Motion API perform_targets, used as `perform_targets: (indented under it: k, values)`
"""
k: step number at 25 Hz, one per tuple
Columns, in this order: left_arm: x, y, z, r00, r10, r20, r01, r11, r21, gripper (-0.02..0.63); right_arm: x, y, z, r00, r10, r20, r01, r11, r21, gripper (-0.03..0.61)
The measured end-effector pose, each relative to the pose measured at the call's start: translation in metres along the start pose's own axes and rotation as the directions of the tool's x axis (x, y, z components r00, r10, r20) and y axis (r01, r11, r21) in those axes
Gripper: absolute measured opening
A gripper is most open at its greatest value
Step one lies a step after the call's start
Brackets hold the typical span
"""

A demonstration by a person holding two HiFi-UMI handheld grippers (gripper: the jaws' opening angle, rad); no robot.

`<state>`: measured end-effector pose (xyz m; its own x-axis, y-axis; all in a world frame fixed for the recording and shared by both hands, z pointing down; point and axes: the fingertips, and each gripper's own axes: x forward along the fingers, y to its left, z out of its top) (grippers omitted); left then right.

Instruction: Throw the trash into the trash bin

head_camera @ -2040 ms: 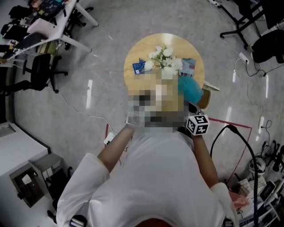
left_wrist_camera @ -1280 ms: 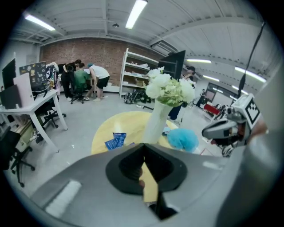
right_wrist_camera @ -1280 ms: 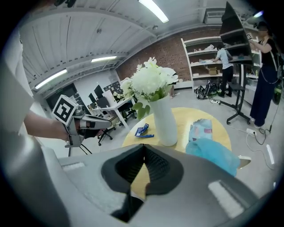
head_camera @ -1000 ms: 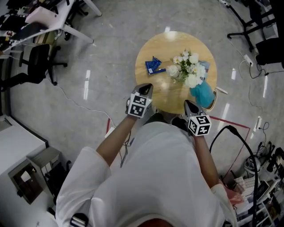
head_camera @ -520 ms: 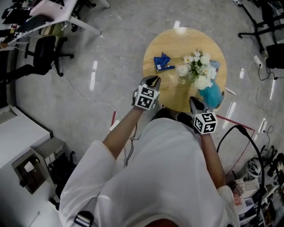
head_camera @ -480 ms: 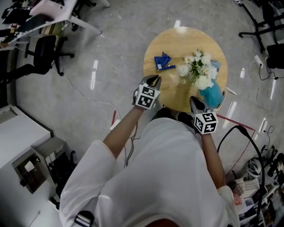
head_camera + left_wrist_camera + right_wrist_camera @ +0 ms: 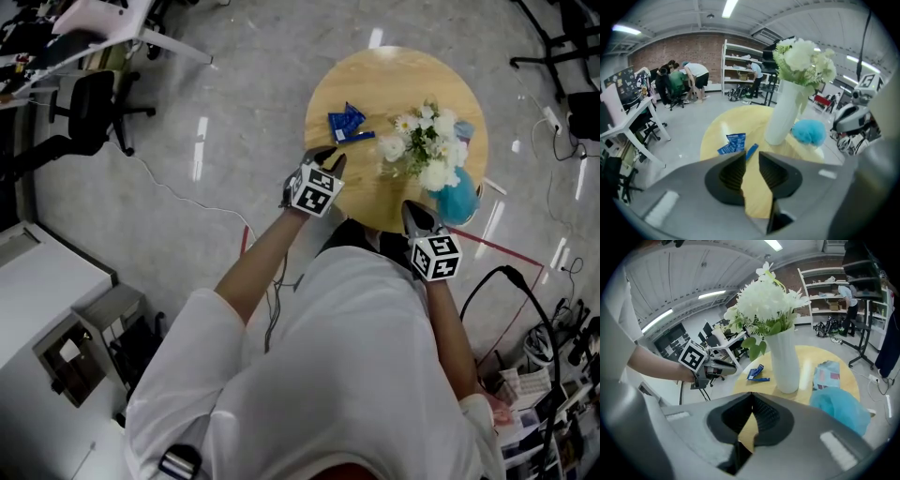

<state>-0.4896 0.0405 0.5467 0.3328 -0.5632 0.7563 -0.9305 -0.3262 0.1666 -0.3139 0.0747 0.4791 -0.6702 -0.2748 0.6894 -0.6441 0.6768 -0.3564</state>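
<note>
Left gripper (image 7: 751, 155) jaws part open, just been opening, nothing between them. Crumpled blue plastic wrapper (image 7: 734, 143) lies just ahead of the jaw tips, slightly left, untouched, on the round pale wooden table (image 7: 375, 80). Right gripper (image 7: 751, 394) jaws closed together, empty, over the near table edge. Tall white vase of white flowers (image 7: 784, 362) stands ahead of the right jaws, with a fluffy teal ball (image 7: 839, 408) to their right.
</note>
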Motion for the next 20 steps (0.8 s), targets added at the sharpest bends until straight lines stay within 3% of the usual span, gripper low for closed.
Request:
perform_targets:
  k: [11, 20]
  values:
    - [0.039, 0.016, -0.021, 0.995, 0.005, -0.104, 0.013, 0.986, 0.169, 0.152, 0.002, 0.000, -0.012, 1.000, -0.012, -0.019, 0.013, 1.000, 0.020, 0.000]
    - [0.071, 0.022, -0.042, 0.975, 0.023, -0.223, 0.063, 0.926, 0.373, 0.178, -0.010, -0.015, -0.021, 0.999, -0.045, -0.017, 0.045, 0.998, 0.053, 0.000]
